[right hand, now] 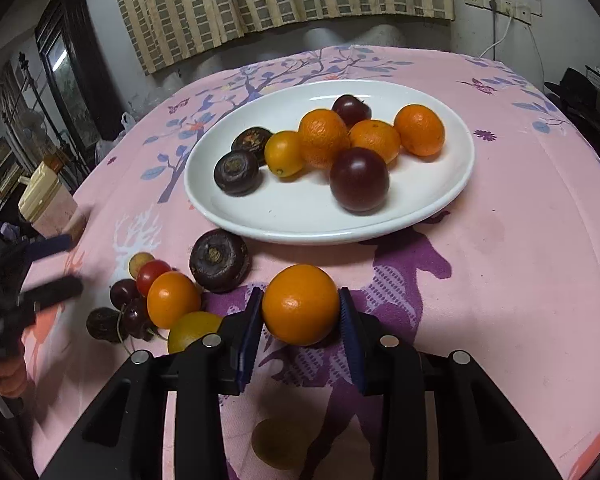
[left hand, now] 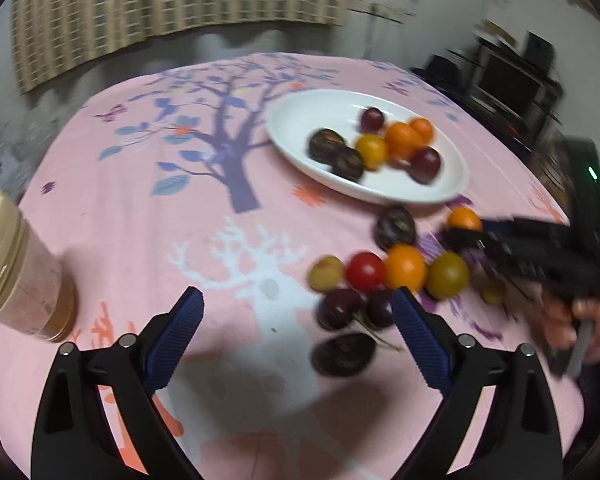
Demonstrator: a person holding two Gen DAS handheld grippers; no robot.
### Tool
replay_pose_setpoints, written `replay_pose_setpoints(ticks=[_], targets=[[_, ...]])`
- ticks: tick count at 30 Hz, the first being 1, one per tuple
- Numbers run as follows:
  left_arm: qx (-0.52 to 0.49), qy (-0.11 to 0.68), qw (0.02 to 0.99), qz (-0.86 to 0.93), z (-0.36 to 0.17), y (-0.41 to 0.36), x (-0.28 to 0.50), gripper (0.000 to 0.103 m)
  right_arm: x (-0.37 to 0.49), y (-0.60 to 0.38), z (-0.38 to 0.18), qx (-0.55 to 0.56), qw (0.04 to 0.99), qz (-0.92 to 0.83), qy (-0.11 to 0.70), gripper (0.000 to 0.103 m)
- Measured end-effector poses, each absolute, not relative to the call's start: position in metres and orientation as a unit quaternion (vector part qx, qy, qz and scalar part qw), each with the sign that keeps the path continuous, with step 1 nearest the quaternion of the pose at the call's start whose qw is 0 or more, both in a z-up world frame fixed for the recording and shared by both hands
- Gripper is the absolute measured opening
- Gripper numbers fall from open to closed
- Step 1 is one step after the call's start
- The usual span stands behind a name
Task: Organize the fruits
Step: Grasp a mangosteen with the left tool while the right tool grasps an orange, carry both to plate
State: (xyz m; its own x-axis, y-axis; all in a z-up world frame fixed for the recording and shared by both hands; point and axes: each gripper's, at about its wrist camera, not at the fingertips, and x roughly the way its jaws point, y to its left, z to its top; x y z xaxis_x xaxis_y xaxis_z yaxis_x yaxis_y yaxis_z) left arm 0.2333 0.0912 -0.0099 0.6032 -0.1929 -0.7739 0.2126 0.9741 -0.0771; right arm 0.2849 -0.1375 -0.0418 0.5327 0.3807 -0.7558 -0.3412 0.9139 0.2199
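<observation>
Left wrist view: your left gripper (left hand: 296, 312) hangs spread wide and empty over the pink tablecloth (left hand: 140, 208), just short of the loose pile (left hand: 380, 276) of tomatoes, cherries and dark fruit near the cloth's right edge. A capped jar (left hand: 16, 264) stands at the left edge.

Right wrist view: your right gripper (right hand: 300, 316) pinches a small orange (right hand: 299, 304) between its blue pads, just short of the white plate's (right hand: 260, 216) near rim. The plate holds eight fruits; roughly as many wait on the cloth to the left, so the sorting looks about half done, this orange likely next in.
</observation>
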Motion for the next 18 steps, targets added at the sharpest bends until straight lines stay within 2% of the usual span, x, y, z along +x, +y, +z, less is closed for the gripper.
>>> replay_pose_setpoints(ticks=[1,3,5,15,18], targets=[[0.013,0.433,0.892,-0.126,-0.013,0.089,0.231,0.081,0.285,-0.138,-0.041,0.023,0.876,0.204,0.436,0.038],[0.009,0.447,0.882,-0.149,-0.020,0.089,0.229,0.064,0.286,-0.139,-0.042,0.023,0.876,0.201,0.439,0.038],[0.002,0.465,0.870,-0.163,-0.030,0.088,0.228,0.057,0.287,-0.139,-0.043,0.021,0.874,0.200,0.443,0.038],[0.013,0.487,0.853,-0.184,-0.047,0.075,0.229,0.057,0.288,-0.138,-0.042,0.018,0.875,0.196,0.442,0.038],[0.016,0.490,0.852,-0.182,-0.051,0.072,0.229,0.046,0.288,-0.138,-0.041,0.018,0.876,0.196,0.441,0.038]])
